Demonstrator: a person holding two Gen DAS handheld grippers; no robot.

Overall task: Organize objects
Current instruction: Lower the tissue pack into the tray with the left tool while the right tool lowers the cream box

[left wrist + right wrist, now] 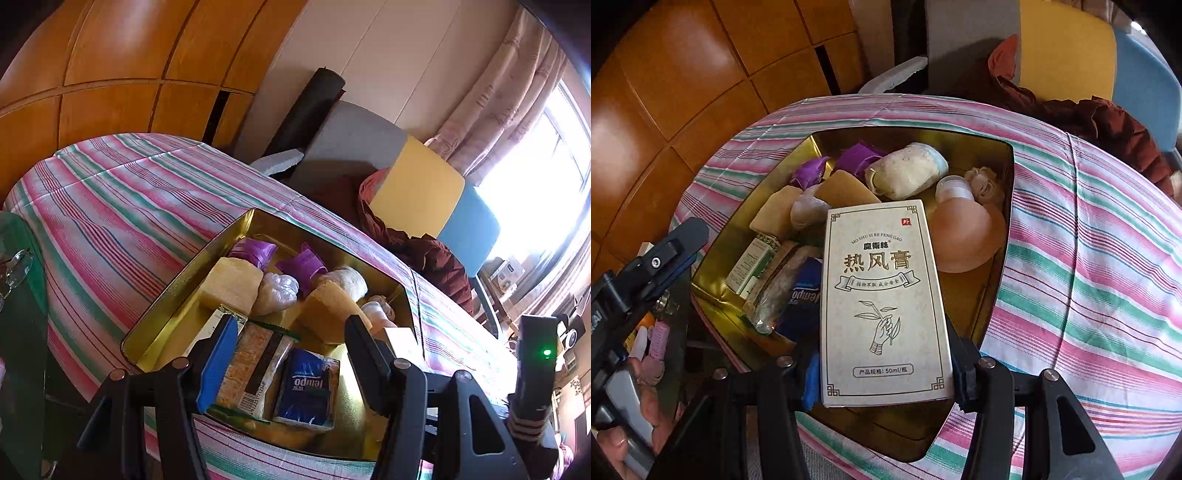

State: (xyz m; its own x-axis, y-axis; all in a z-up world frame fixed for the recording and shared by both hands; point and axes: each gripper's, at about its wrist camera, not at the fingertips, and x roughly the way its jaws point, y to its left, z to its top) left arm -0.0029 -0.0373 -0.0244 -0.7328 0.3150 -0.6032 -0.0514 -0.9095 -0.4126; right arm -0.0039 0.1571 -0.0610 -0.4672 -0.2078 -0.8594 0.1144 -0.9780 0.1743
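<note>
Left tongs [291, 332]: held above the near end of the gold tin, the two fingers spread apart with nothing between them; also seen at the left edge of the right wrist view [665, 254].
Gold tin [162, 306]: an open rectangular tin, set on the striped cloth [122, 192] that covers the surface; it is partly filled.
Green-and-white box [753, 262]: laid along the left wall of the tin.
Snack packet [255, 369]: a clear wrapper with a barcode, laid beside the green-and-white box.
Tissue pack [308, 391]: blue, marked "tempo", just right of the snack packet at the near end.
Sponges [231, 284]: two yellowish blocks in the middle of the tin, a pale bag between them.
Purple wrappers [255, 251]: two are seen at the far end of the tin.
Cloth roll [908, 170]: whitish, laid at the far end, right of the purple wrappers.
White carton [886, 302]: printed with Chinese characters and "50ml", clamped at its lower end by the right tongs and held above the tin.
Right tongs [886, 376]: closed on the white carton's two long edges.
Peach bottle [964, 236]: rounded, with a pale cap, laid in the right part of the tin, partly hidden by the carton.
Chairs [417, 188]: yellow and blue backs are seen beyond the surface, a dark red garment draped there.
</note>
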